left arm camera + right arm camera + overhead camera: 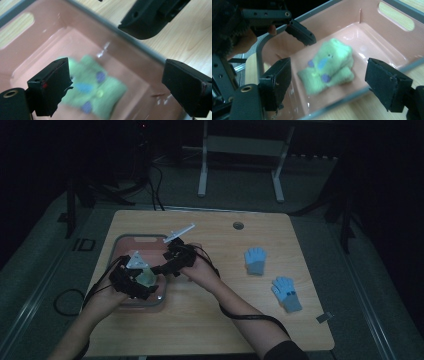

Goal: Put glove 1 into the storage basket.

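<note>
A folded light-green glove (147, 276) with blue spots lies on the floor of a pink bin (140, 238) at the table's left. My left gripper (142, 287) hovers over the bin's near part; in the left gripper view its jaws (116, 65) stand wide apart above the green glove (95, 90), not touching it. My right gripper (162, 269) reaches in over the bin's right rim. Its jaws (328, 62) are also wide apart, with the green glove (329, 65) lying free below and beyond them. One jaw of the left gripper (300, 32) shows across the bin.
Two blue gloves (255, 260) (286, 292) lie on the right half of the wooden table (225, 320). A small round hole (238, 225) sits near the table's far edge. A metal frame (240, 150) stands on the floor behind.
</note>
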Tool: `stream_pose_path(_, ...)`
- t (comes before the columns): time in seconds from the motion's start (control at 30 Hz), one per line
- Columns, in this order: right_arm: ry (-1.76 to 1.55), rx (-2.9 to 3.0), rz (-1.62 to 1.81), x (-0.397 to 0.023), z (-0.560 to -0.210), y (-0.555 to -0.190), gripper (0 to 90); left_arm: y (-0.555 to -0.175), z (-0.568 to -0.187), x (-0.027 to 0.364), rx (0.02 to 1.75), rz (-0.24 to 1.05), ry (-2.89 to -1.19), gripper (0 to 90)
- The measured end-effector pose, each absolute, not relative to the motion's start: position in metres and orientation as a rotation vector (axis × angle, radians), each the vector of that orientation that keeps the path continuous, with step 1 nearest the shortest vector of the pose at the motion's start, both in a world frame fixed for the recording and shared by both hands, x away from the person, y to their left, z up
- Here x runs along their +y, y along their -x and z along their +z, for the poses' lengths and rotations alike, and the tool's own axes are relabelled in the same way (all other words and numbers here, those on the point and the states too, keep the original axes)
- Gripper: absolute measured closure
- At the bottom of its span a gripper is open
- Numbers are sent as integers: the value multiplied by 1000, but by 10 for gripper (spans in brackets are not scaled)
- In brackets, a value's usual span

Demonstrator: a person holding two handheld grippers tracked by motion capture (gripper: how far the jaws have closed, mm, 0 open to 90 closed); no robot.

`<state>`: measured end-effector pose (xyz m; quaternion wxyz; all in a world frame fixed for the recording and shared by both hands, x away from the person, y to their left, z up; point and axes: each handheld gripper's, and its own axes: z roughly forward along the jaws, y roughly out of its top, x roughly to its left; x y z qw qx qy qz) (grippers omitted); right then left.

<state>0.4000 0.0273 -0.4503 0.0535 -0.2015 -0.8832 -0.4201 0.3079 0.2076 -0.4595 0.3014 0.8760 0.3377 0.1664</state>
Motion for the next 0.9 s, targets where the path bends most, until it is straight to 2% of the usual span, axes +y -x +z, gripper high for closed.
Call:
stream_pose_path(0.27,622,-2717,-1311,-11,-445,-391,205,-301,-450,180,824,429,-2314,84)
stream_pose_path(0.57,639,-2733,-1328,-49,-451,-391,205,-299,-445,144,728,369,-2334,31)
stream_pose_path(0.9,693,-2756,-1321,-88,-458,-391,150,-298,-454,106,646,283,-2333,22)
